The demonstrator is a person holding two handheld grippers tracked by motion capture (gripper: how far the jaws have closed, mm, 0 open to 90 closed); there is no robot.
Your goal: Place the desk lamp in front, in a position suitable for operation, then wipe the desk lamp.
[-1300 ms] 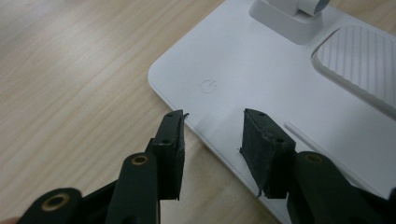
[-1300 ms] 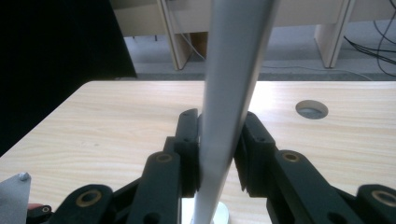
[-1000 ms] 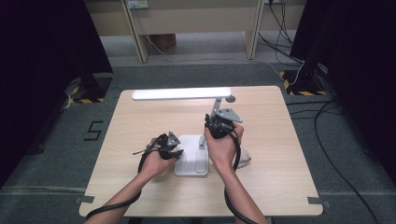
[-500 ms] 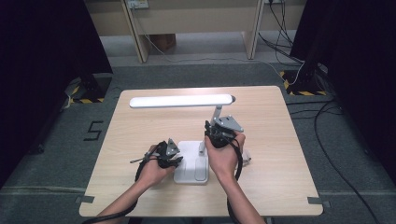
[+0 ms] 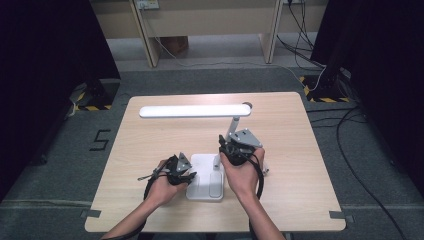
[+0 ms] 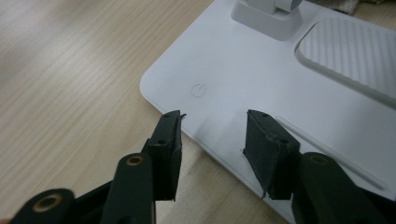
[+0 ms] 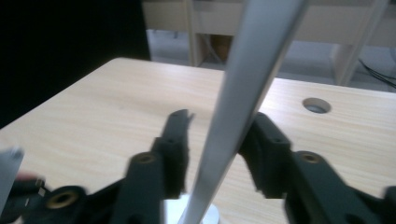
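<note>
A white desk lamp stands on the table, with a flat base, a silver arm and a long light bar. My left gripper sits at the base's left edge. In the left gripper view its jaws straddle the edge of the base near a power symbol; they have just been opening and press on nothing. My right gripper is at the lamp's arm. Its jaws have just been opening, with the arm between them and a gap showing.
The wooden table has a round cable hole behind the lamp. A ribbed pad is set into the base. Desk legs and floor cables lie beyond the table's far and right sides.
The lamp and both hands have shifted a little toward the table's near edge. The light bar sits lower in the high view than before.
</note>
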